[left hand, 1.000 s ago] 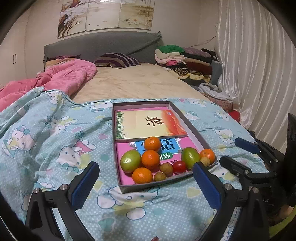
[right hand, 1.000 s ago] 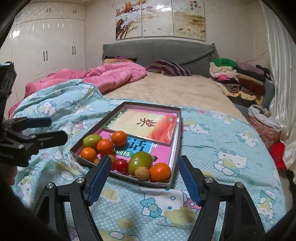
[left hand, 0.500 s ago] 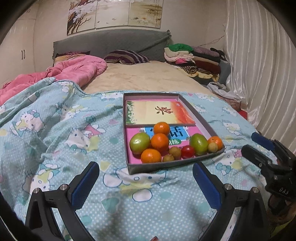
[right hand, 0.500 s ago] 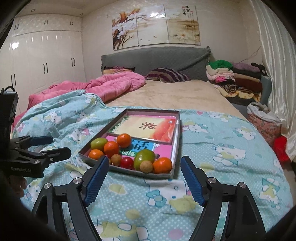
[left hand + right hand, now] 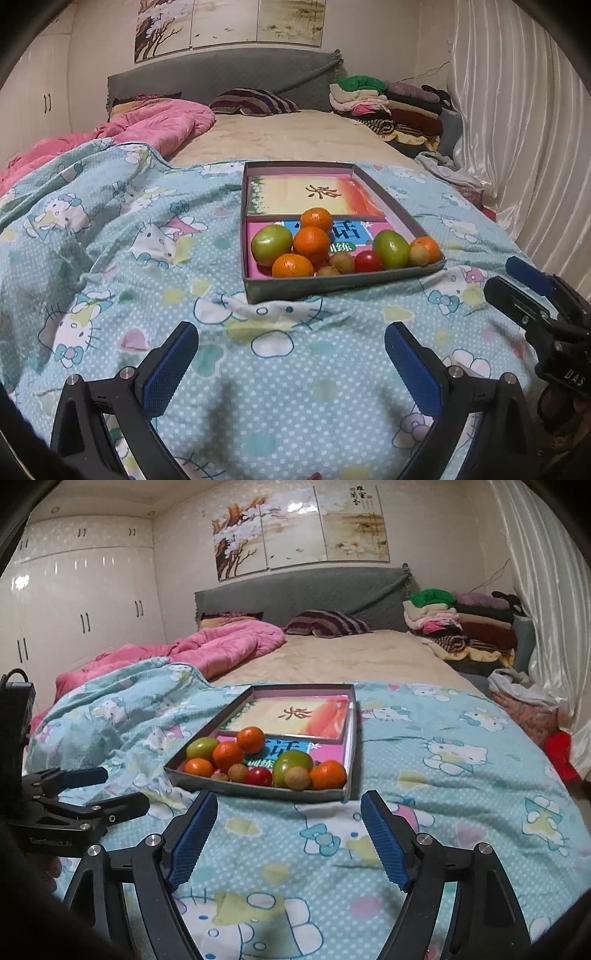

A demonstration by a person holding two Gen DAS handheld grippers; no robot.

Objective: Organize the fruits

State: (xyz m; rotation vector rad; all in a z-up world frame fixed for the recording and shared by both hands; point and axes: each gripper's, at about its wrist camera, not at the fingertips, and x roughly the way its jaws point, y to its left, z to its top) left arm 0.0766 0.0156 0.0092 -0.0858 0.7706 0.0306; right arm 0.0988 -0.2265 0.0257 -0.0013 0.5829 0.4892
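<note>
**Fruit gathered in a shallow box on the bed**

A shallow grey cardboard box [image 5: 343, 282] is set on a soft, rumpled blue quilt [image 5: 110, 236] printed with cartoon cats and white dots. Glossy books [image 5: 314, 195] are laid flat inside it. The fruit is clustered at the near end of the box: four round, dimpled oranges [image 5: 312, 242], two smooth green fruits [image 5: 271, 243], one shiny red tomato [image 5: 368, 261] and three small tan, rough-skinned balls [image 5: 341, 261] — all touching or just beside one another.

The left gripper [image 5: 291, 363] is held above the quilt, short of the box, its jaws spread wide with nothing between the ridged blue pads [image 5: 168, 369]. The right gripper [image 5: 288, 836] is likewise spread and empty, its ribbed pads [image 5: 384, 843] framing the near wall of the box.

Behind, a puffy pink duvet [image 5: 207, 651] and a striped pillow [image 5: 328, 623] are seen.
</note>
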